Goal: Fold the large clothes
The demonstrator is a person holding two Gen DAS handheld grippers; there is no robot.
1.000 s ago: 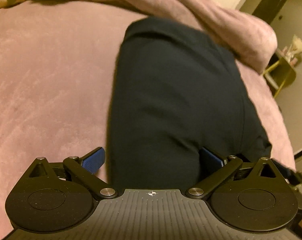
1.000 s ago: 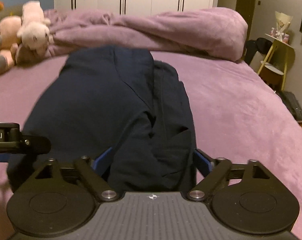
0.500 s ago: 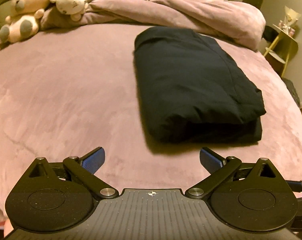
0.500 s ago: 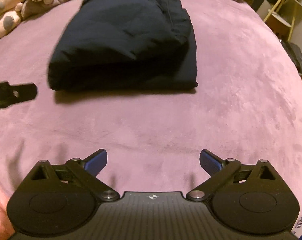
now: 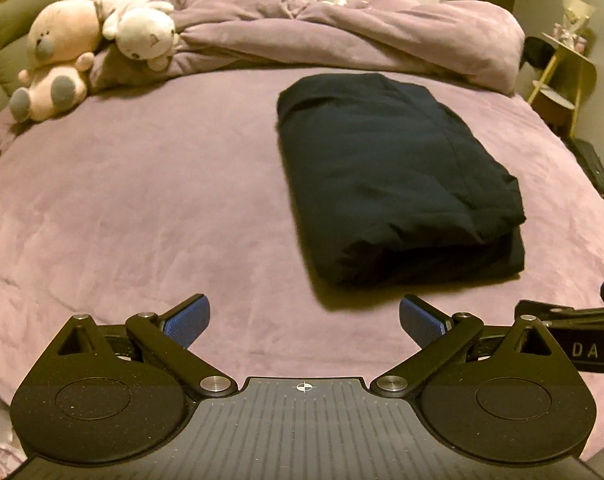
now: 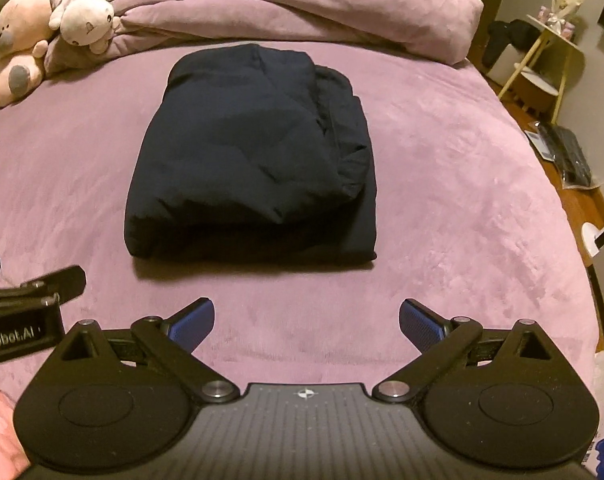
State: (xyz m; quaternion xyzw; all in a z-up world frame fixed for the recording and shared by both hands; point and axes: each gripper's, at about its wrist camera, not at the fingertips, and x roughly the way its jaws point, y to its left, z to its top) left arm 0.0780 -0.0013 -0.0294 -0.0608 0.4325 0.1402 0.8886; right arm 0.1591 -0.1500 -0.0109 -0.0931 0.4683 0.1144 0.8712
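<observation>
A dark navy garment [image 5: 390, 176] lies folded into a thick rectangle on the purple bed [image 5: 142, 208]; in the right wrist view the same garment [image 6: 254, 160] sits straight ahead. My left gripper [image 5: 304, 320] hangs open above the bed, short of the garment's near edge, nothing between its blue pads. My right gripper [image 6: 306, 322] is also wide open and empty, back from the folded edge. Each gripper's body shows at the side of the other's view: the right one [image 5: 574, 336], the left one [image 6: 26, 300].
A bunched purple duvet [image 5: 342, 40] runs along the head of the bed. Two plush toys [image 5: 90, 44] rest at the far left. A yellow side table [image 6: 542, 64] and bags on the floor [image 6: 562, 156] stand to the right of the bed.
Both grippers have pulled back and up from the garment, which lay between their fingers a second ago. It now lies folded on the bed, well ahead of both.
</observation>
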